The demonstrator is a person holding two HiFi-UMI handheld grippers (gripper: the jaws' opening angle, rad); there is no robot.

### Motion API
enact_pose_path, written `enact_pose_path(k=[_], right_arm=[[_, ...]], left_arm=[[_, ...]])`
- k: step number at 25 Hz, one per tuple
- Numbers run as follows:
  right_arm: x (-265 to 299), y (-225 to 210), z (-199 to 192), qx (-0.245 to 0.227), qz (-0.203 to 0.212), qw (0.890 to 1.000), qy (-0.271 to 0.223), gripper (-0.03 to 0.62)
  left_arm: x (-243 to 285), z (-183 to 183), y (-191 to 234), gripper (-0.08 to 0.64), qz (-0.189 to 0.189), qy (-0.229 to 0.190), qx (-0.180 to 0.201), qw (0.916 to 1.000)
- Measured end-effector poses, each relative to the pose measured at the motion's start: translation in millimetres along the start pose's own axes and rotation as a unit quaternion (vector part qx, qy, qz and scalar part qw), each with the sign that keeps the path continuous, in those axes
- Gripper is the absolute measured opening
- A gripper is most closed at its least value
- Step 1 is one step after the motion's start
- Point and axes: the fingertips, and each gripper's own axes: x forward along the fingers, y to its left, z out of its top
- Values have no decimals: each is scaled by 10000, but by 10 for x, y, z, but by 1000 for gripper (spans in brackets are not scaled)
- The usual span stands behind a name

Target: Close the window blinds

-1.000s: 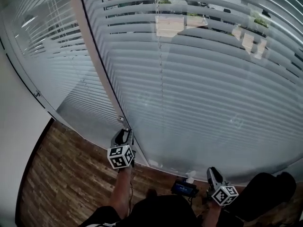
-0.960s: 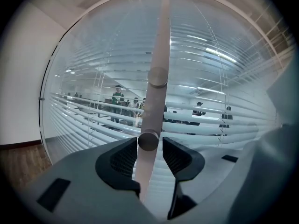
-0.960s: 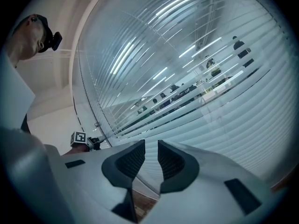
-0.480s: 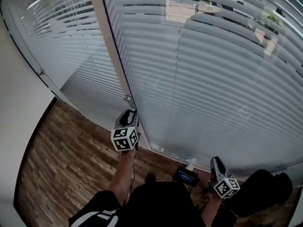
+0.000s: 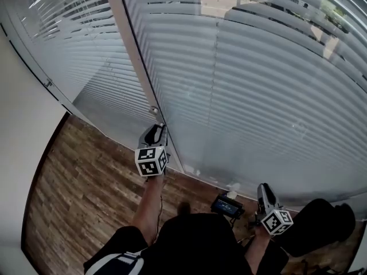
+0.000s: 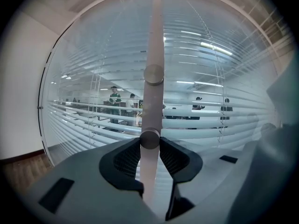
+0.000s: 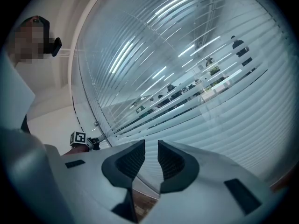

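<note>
White slatted blinds (image 5: 258, 96) hang behind glass on both sides of a pale frame post (image 5: 129, 56). My left gripper (image 5: 160, 129) is raised to the post. In the left gripper view, my left gripper (image 6: 150, 143) is shut on a small round knob (image 6: 150, 139) on the post, with a second knob (image 6: 153, 73) above it. The slats (image 6: 210, 125) are partly tilted, with gaps that show a room beyond. My right gripper (image 5: 262, 189) hangs low near the floor, its jaws (image 7: 151, 155) close together with nothing between them.
A wood floor (image 5: 74, 176) runs along the base of the glass, and a white wall (image 5: 23, 125) closes the left side. A small dark device (image 5: 226, 205) lies on the floor by the window. People stand in the room (image 6: 114, 97) beyond the slats.
The head view has shifted a little. My left gripper stays on the knob at the post, and the right gripper stays low. I cannot tell whether the slats have tilted.
</note>
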Motion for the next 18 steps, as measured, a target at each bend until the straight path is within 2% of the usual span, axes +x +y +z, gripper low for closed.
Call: enact_pose_path(k=[2,5,9,11,12,13,15,17,18], right_arm=[[0,-2,-2,-4,-11,10000,11,92],[-22,1,5,-18,29,10000,-1,92],[10,17,5,-30,60,10000,8,92],[59,37,-4,-21,64,10000,19,92],[70,44,-7,-17,66,10000,18,92],[69,46,-9,-19,73,10000,10,92],[50,41,-10,-28,79,10000,-5,92],[35,40,-8,-31,63,10000,-13,92],[31,43,-6,-29,51,10000,-17,92]], left_arm=[[1,-3,-8,141,65,57,316,9995],[-21,3,-35,141,252,136,1049,9941],[-13,2,-22,141,520,263,2057,9769],[25,-11,9,138,619,315,2397,9684],[35,-13,18,138,627,312,2445,9671],[38,-12,20,138,600,285,2385,9689],[29,-9,9,140,449,169,1942,9798],[7,-3,-4,140,176,17,1069,9941],[-8,1,-2,141,26,-59,553,9984]])
